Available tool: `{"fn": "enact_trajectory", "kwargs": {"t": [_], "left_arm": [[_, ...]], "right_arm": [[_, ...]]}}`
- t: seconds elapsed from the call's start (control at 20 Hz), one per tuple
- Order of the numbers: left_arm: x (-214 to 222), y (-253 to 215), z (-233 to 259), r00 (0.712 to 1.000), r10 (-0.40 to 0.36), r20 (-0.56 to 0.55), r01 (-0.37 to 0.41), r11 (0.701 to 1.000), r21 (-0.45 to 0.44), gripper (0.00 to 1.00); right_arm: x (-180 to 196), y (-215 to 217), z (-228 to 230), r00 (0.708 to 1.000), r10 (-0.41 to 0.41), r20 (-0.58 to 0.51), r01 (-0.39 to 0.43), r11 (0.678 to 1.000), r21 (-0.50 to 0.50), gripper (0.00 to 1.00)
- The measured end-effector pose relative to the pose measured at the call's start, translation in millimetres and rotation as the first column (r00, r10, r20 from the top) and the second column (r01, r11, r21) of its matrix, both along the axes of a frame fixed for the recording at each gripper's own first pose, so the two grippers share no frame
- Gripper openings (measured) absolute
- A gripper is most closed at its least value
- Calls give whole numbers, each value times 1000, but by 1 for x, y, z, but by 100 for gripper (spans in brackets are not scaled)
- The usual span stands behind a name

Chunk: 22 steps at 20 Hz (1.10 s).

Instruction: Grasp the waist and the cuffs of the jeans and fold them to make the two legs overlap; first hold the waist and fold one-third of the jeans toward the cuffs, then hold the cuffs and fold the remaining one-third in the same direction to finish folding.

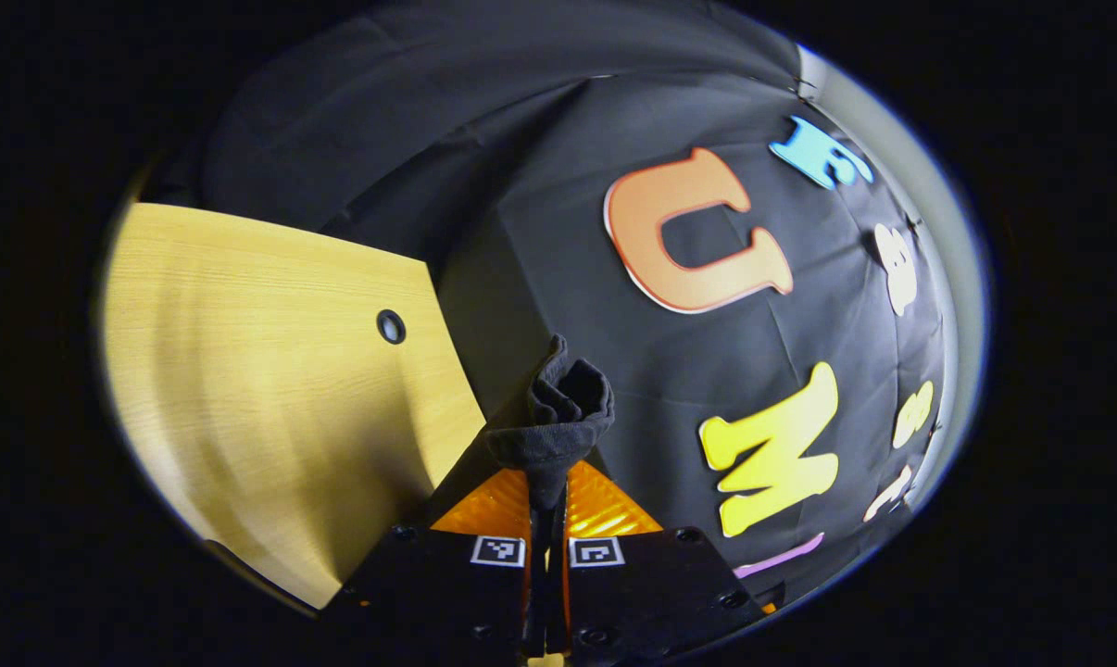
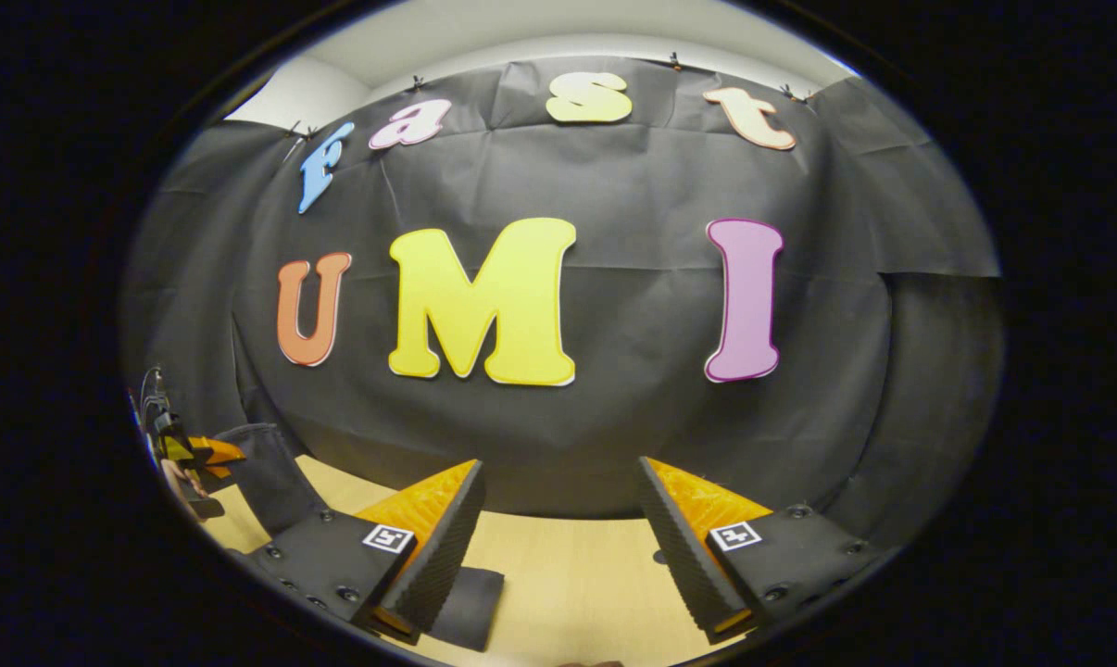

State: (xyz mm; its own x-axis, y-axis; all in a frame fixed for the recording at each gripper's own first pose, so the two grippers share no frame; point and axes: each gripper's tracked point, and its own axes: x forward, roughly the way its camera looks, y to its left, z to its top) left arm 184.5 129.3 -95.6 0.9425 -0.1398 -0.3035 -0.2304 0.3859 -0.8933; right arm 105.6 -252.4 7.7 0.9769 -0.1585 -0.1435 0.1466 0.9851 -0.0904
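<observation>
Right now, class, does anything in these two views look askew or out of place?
Yes. The left gripper pinches a bunched wad of the dark jeans, held up off the table rather than lying flat. The right gripper is open and holds nothing, so one end hangs unsupported.

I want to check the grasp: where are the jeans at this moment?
In the left gripper view a bunch of the jeans is pinched in the left gripper, lifted beside the table. In the right gripper view, dark cloth hangs at far left.
</observation>
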Motion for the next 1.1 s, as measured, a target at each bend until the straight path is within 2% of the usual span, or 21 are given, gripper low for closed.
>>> {"fn": "enact_trajectory", "kwargs": {"t": [0.1, 0.15, 0.2, 0.3, 0.35, 0.5, 0.65, 0.8, 0.9, 0.95, 1.1], "left_arm": [[-4, -27, 8, 999, -45, 14, 44, 995, 92, 4], [-6, -40, 13, 997, -70, 26, 66, 986, 150, 4], [-8, -53, 15, 995, -94, 34, 85, 975, 205, 4], [-9, -77, 20, 989, -143, 43, 125, 949, 291, 4], [-12, -93, 22, 984, -171, 48, 146, 933, 328, 4], [-23, -128, 22, 970, -236, 62, 183, 871, 456, 3], [-28, -156, 15, 951, -306, 53, 214, 770, 601, 3], [-30, -176, -2, 936, -349, 40, 220, 672, 707, 4], [-31, -190, -20, 921, -390, 24, 230, 592, 773, 4], [-31, -198, -37, 910, -414, 14, 237, 547, 803, 4], [-28, -211, -85, 874, -484, -40, 266, 409, 873, 3]], "right_arm": [[1, -9, -1, 1000, 11, 3, -11, 1000, 5, 97], [1, -12, -2, 1000, 16, 3, -16, 1000, 5, 99], [1, -16, -3, 1000, 21, 4, -21, 1000, 5, 97], [1, -22, -5, 1000, 29, 4, -29, 1000, 4, 99], [1, -24, -6, 999, 34, 3, -34, 999, 9, 97], [0, -29, -7, 999, 37, 6, -38, 998, 51, 97], [0, -33, -5, 999, 33, 19, -34, 996, 87, 97], [-3, -36, -2, 999, 26, 29, -29, 994, 110, 97], [-5, -38, 3, 999, 20, 39, -24, 992, 126, 100], [-6, -38, 5, 999, 16, 48, -22, 991, 135, 97], [-9, -38, 10, 998, 6, 70, -16, 991, 136, 100]]}}
